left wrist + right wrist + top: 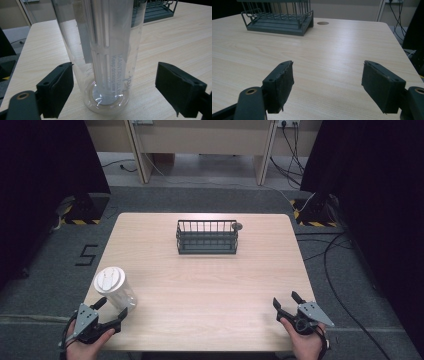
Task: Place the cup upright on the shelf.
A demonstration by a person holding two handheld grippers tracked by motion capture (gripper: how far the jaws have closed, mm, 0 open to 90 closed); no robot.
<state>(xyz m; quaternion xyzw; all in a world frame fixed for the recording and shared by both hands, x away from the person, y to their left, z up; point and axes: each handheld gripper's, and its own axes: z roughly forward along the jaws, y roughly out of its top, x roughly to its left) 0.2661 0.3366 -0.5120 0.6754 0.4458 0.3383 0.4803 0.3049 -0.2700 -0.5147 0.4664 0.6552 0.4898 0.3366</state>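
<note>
Left gripper view: clear bottle (105,55) cut off at top edge; lid unseen. Wire rack (155,10) behind bottle partly hidden, cropped.

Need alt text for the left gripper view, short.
A clear plastic bottle stands upright on the wooden table, between the open black jaws of the left gripper, neither pad touching it. A dark wire basket sits behind it.

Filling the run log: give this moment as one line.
left gripper: open around upright clear plastic bottle with white lid | right gripper: open, idle | dark wire basket: far centre
</note>
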